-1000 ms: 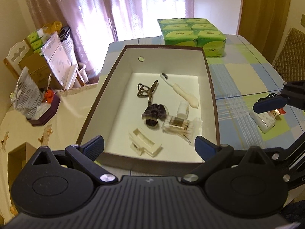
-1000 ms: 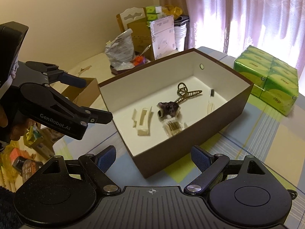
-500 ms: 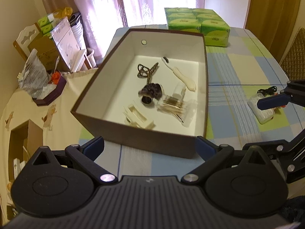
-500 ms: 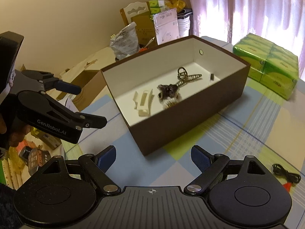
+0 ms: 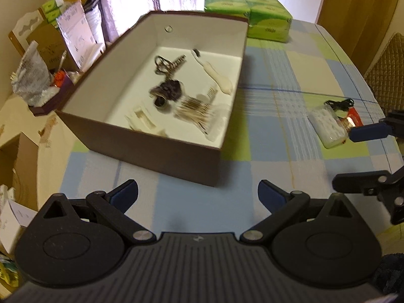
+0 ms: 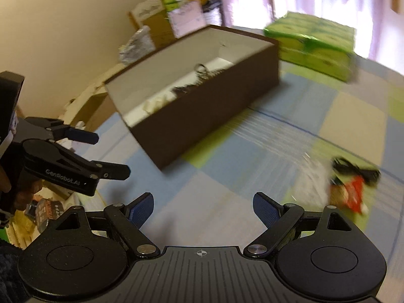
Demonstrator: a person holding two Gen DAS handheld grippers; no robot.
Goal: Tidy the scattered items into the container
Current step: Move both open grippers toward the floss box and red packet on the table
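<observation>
A brown box (image 5: 156,155) (image 6: 214,116) with a white inside stands on the checked tablecloth. In it lie a toothbrush (image 5: 214,72), a metal hair claw (image 5: 168,63), a dark scrunchie (image 5: 169,92), a bag of cotton swabs (image 5: 202,113) and a cream clip (image 5: 141,120). To the box's right on the cloth lie a clear plastic case (image 5: 327,127), a black cable (image 5: 339,103) (image 6: 353,168) and a red-and-white packet (image 6: 353,194). My left gripper (image 5: 198,193) hangs open before the box's near wall, nothing between its fingers. My right gripper (image 6: 203,205) is open and empty over bare cloth, left of the packet.
A green multipack of tissues (image 5: 247,17) (image 6: 315,43) sits behind the box. Left of the table stand cardboard boxes (image 5: 48,43), a crinkled bag (image 5: 31,75) and a dark tray (image 5: 54,98). A quilted chair back (image 5: 386,60) is at the right edge.
Both grippers have drawn back from the box and moved right. The box now sits farther off and lower in both views, and the case, cable and packet have come closer to the right gripper.
</observation>
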